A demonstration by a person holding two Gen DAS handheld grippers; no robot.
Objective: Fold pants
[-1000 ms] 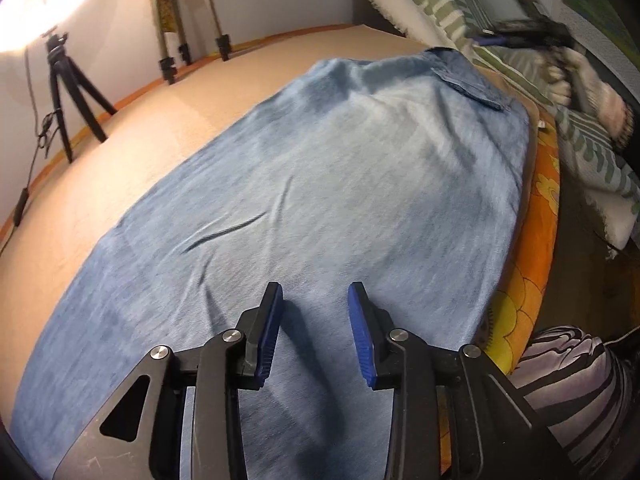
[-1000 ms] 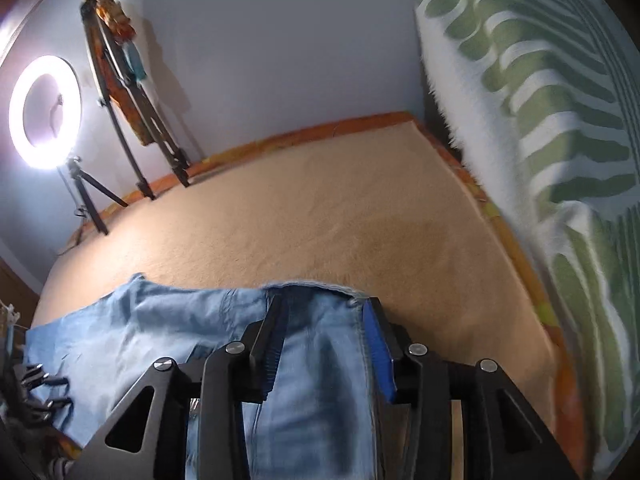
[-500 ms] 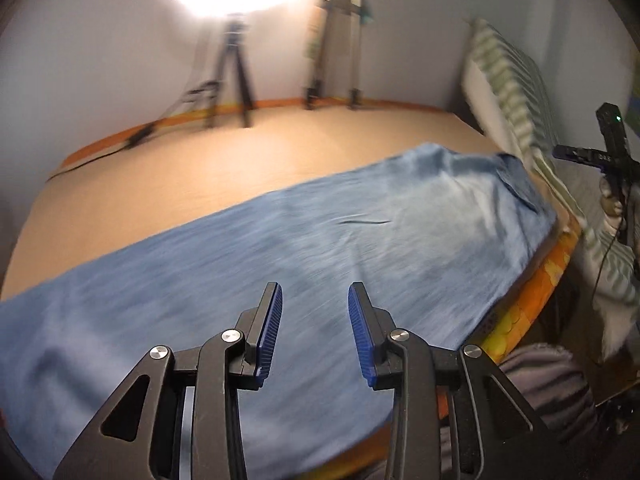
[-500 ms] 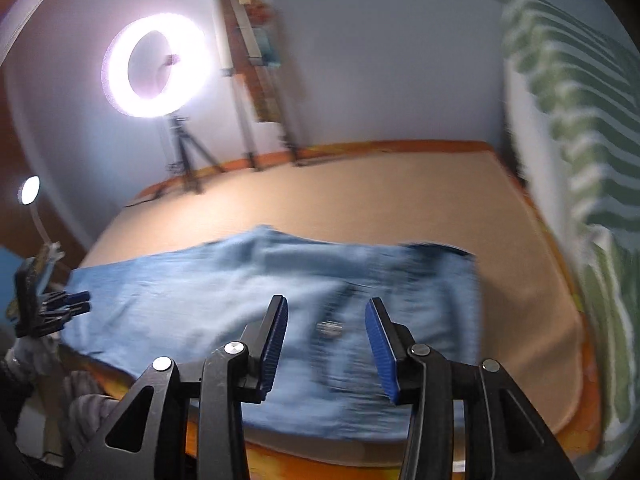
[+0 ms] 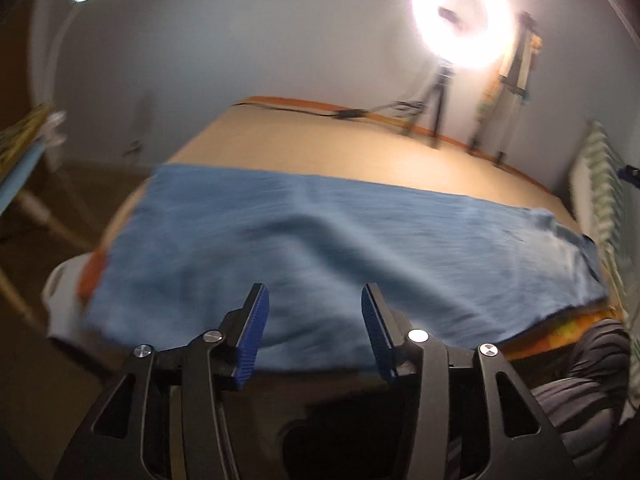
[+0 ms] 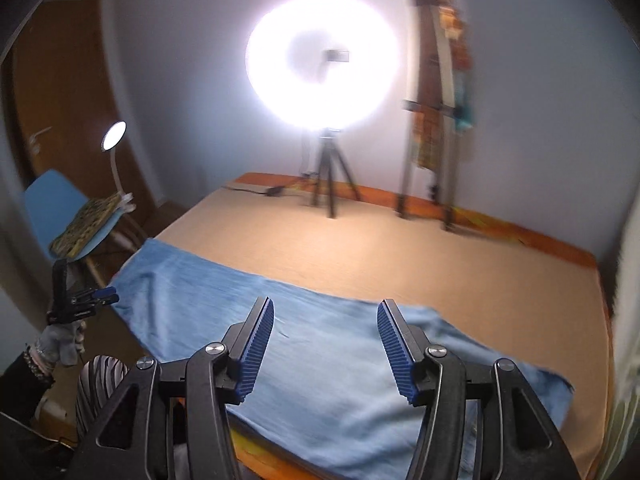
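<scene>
Blue denim pants (image 5: 340, 252) lie flat, lengthwise along the near edge of a tan bed (image 5: 320, 148); they show again as pants (image 6: 320, 344) in the right wrist view. My left gripper (image 5: 314, 312) hovers off the near edge of the pants, its jaws opening with nothing between them. My right gripper (image 6: 325, 330) hangs above the pants toward their right end, jaws also opening and empty. The left gripper (image 6: 100, 294) appears far left in the right wrist view, held by a gloved hand (image 6: 60, 340).
A ring light on a tripod (image 6: 324, 64) and a wooden easel (image 6: 436, 100) stand at the bed's far side. A blue chair (image 6: 60, 216) with a lamp sits left. A green-striped pillow (image 5: 604, 184) lies right. Striped trouser legs (image 5: 580, 372) are near.
Both grippers pulled back from the pants and swung left, rolling as they went. The right gripper let go of the waistband. Both pairs of jaws stand wider than before.
</scene>
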